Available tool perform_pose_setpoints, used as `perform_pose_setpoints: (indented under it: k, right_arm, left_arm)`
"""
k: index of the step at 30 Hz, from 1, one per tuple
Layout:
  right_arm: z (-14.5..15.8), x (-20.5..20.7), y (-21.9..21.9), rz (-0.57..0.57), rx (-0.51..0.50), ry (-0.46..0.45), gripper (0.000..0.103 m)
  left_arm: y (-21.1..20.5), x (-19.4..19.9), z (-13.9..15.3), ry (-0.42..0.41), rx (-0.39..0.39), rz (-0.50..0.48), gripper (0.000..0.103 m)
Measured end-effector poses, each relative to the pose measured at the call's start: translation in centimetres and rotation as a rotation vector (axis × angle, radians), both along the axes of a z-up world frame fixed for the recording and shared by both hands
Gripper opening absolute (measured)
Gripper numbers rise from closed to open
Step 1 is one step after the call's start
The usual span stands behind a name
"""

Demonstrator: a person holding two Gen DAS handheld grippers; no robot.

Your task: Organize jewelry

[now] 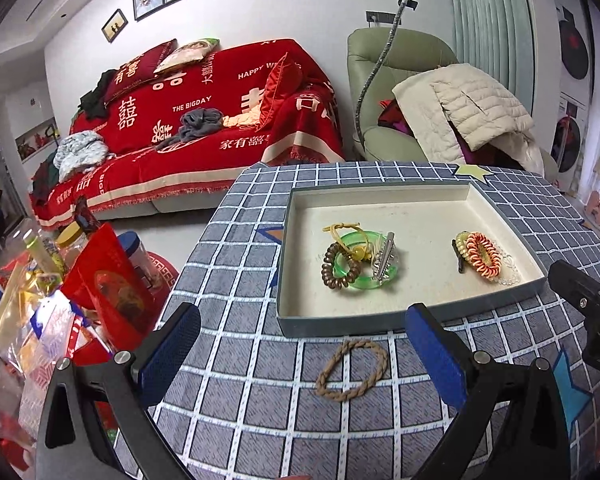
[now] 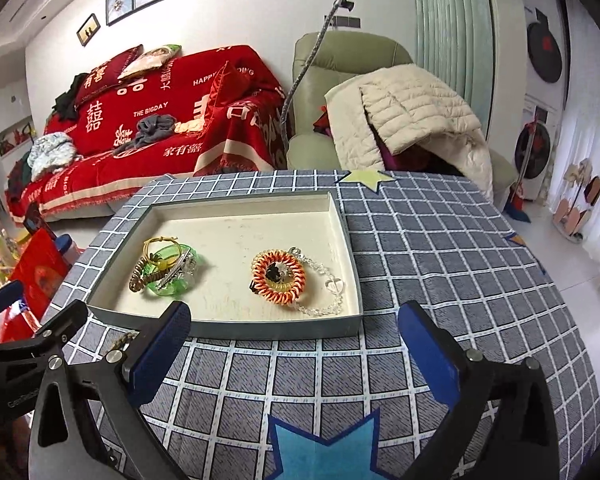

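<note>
A shallow grey box [image 1: 296, 326] with a cream floor lies on the checked tablecloth; it also shows in the right wrist view [image 2: 260, 330]. In it lie a green bangle [image 1: 364, 284] with a brown coil tie, a yellow cord and a silver clip, and an orange coil tie [image 1: 482, 256] with a clear bead bracelet [image 2: 332, 296]. A brown braided rope ring [image 1: 350, 368] lies on the cloth in front of the box, between my left gripper's [image 1: 304, 356] open fingers. My right gripper [image 2: 294, 354] is open and empty, in front of the box.
A pile of red and clear snack bags and jars [image 1: 40, 300] stands left of the table. A red-covered sofa [image 1: 204, 120] and a green armchair [image 1: 400, 92] with a white jacket stand beyond the table's far edge. The right gripper shows at the left view's right edge [image 1: 588, 304].
</note>
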State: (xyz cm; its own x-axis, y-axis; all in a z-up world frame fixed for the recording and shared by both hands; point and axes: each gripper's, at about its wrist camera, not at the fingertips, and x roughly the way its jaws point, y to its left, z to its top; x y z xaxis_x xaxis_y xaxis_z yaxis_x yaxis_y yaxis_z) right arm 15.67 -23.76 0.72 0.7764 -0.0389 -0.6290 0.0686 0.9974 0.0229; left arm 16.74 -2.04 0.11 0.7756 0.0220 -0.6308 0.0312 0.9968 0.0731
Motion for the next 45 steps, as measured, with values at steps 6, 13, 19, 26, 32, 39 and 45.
perform_pose_setpoints:
  k: [6,13,19,26,32,39,45]
  right_arm:
    - [0.5,-1.4,0.3,-0.008,-0.031,-0.023,0.103]
    - [1.0,-2.4,0.3,-0.016,-0.02,-0.031,0.103]
    - [1.2,-2.7,0.4,-0.012,-0.019,-0.032,0.103]
    - [1.3,-2.9,0.4,-0.011,-0.021,-0.034,0.103]
    - [1.5,-3.1,0.5,-0.01,-0.024,-0.037,0.103]
    - [1.6,-3.1,0.5,-0.008,-0.023,-0.039,0.103]
    - [1.7,-3.2,0.6,-0.009,-0.024,-0.041,0.103]
  left_arm:
    - [-0.1,-1.2,0.2,-0.01,-0.001,0.003,0.103]
    - [-0.4,-2.1,0.7,-0.032,0.009,-0.002,0.103]
    - [-0.1,-2.6,1.0,-0.034,0.002,0.004,0.103]
    - [-0.1,-2.8,1.1,-0.036,0.005,0.006,0.103]
    - [0.0,-2.9,1.2,-0.037,0.004,0.007,0.103]
    - [0.0,-3.0,1.3,-0.037,0.003,0.007,0.103]
    - [0.0,-3.1,1.3,-0.038,0.004,0.008,0.103]
